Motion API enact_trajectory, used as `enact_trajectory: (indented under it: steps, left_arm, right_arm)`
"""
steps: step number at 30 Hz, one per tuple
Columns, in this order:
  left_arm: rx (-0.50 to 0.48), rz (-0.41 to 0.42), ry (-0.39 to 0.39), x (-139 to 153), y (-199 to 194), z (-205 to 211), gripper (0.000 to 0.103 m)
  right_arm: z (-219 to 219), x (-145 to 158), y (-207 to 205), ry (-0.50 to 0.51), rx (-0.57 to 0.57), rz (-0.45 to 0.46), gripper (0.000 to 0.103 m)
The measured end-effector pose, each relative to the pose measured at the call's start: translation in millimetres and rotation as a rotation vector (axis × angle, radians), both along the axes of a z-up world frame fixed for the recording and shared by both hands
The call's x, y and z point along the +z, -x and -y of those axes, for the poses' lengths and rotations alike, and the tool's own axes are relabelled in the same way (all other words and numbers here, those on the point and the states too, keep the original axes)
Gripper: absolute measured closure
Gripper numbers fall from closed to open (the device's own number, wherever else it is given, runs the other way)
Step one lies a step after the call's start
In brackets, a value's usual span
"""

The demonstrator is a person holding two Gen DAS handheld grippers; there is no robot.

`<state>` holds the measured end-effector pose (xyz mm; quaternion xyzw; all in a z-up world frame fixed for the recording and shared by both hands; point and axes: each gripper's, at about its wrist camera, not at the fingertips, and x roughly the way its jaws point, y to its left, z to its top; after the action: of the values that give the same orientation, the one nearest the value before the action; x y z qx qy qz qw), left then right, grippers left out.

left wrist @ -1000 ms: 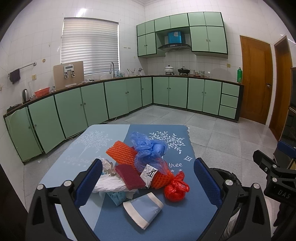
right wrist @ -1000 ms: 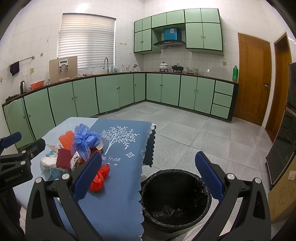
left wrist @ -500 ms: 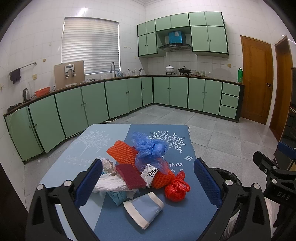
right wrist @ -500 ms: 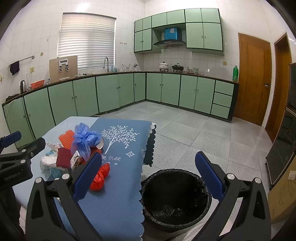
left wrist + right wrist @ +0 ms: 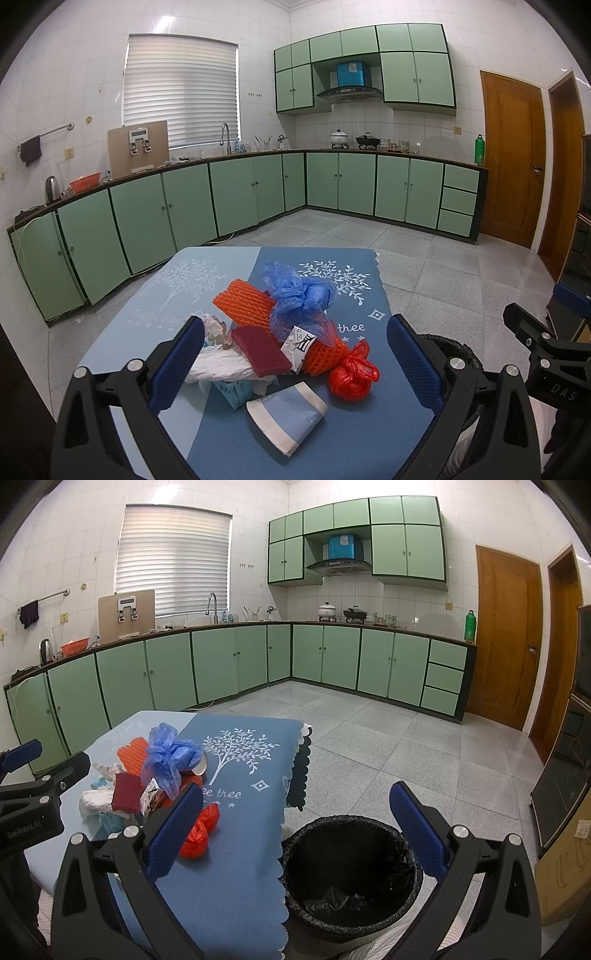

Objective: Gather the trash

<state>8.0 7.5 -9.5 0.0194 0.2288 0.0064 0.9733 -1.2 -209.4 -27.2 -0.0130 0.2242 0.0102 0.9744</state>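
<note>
A pile of trash lies on the blue tablecloth (image 5: 229, 435): an orange foam net (image 5: 247, 304), a crumpled blue plastic bag (image 5: 299, 299), a knotted red bag (image 5: 352, 376), a dark red sponge (image 5: 260, 350), a white wrapper (image 5: 218, 365), a small printed sachet (image 5: 300, 343) and a flattened blue-white paper cup (image 5: 288, 415). My left gripper (image 5: 295, 360) is open and empty, hovering just before the pile. My right gripper (image 5: 295, 821) is open and empty, above the black-lined trash bin (image 5: 351, 871) on the floor right of the table. The pile also shows in the right wrist view (image 5: 162, 775).
Green kitchen cabinets (image 5: 236, 199) run along the far walls. Grey tiled floor (image 5: 406, 738) stretches beyond the table. Wooden doors (image 5: 506, 638) stand at the right. The right gripper's body shows at the right edge of the left wrist view (image 5: 546, 354).
</note>
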Motion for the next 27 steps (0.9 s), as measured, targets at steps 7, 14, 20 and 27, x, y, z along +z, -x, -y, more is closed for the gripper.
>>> enact_trajectory:
  steps: [7,14,20,27]
  left_arm:
    - [0.002,-0.002,-0.001,-1,0,-1,0.006]
    - [0.003,-0.004,0.002,-4,1,-2,0.006]
    - [0.008,-0.014,0.009,-8,-2,-2,0.006]
    - [0.035,-0.024,-0.022,-31,-9,-16,0.006]
  right_arm:
    - [-1,-1,0,-0.001,0.0,-0.004,0.005]
    - [-1,-1,0,0.0,0.001,-0.004,0.005]
    - [0,-4,-1,-0.016,0.006,-0.015,0.005]
    - [-7,-24,-17,-0.025,0.033,-0.052,0.005]
